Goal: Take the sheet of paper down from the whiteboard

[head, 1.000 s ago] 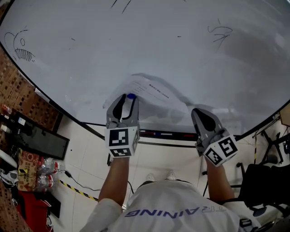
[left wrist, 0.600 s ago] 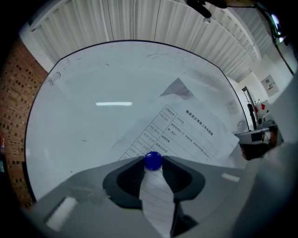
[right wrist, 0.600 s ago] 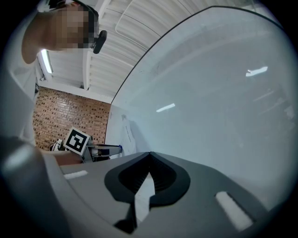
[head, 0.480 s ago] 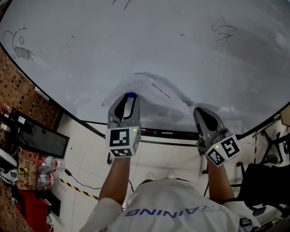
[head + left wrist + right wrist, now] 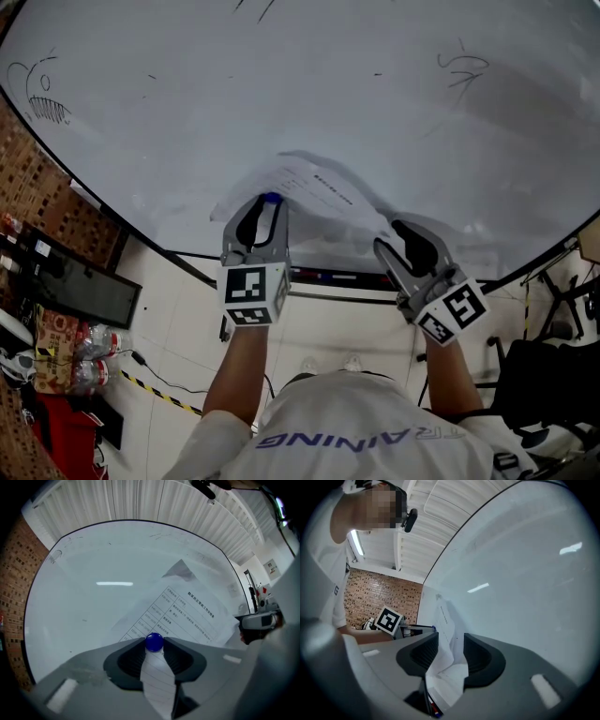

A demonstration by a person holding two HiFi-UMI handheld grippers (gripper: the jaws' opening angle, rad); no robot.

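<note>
The sheet of paper is seen against the lower middle of the whiteboard, tilted and creased, with its printed table turned outward. A blue magnet is seated on the sheet's lower left corner, against the whiteboard, and is pinched between the jaws of the left gripper. The right gripper is held near the whiteboard's lower edge, further right. Its jaws are set narrowly apart, and the sheet's crumpled right corner is caught in the gap between them, though no firm clamp is shown.
</note>
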